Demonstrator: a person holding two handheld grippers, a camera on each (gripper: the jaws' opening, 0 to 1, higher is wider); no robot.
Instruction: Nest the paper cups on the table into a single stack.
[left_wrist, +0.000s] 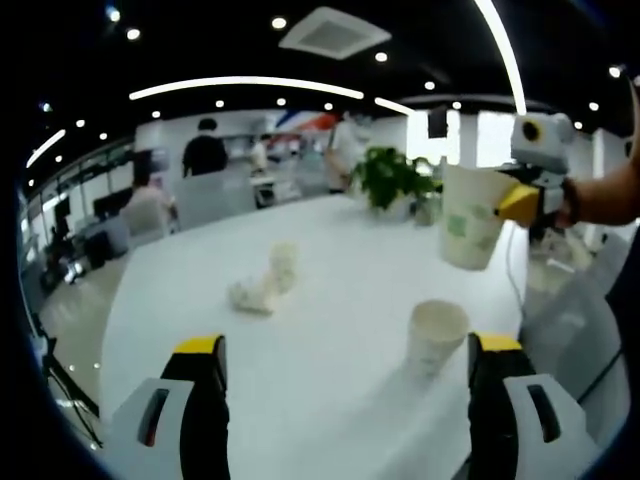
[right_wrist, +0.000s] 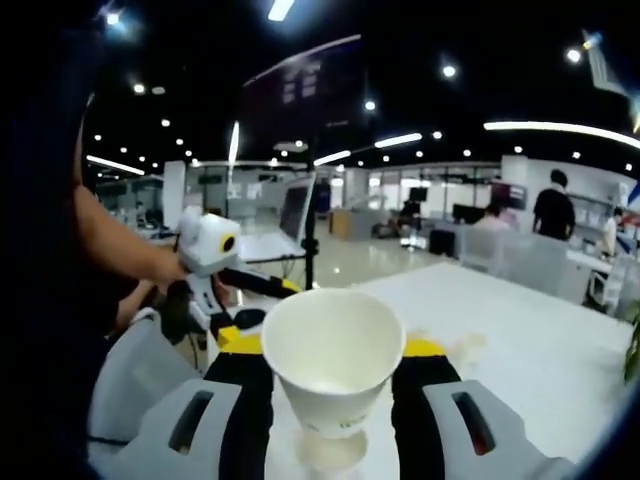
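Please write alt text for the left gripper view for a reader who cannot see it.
The right gripper holds a paper cup in the air above a second paper cup standing on the white table. The left gripper is open near the standing cup, with crumpled paper farther off.

Two upright paper cups were counted in the left gripper view: one standing (left_wrist: 435, 335) on the white worktop (left_wrist: 330, 300) at about five o'clock, one held aloft (left_wrist: 468, 230) at about three o'clock. Two crumpled cups (left_wrist: 266, 282) lay together near centre. One potted plant (left_wrist: 392, 180) stood at one o'clock. The right gripper view showed one cup (right_wrist: 333, 360).
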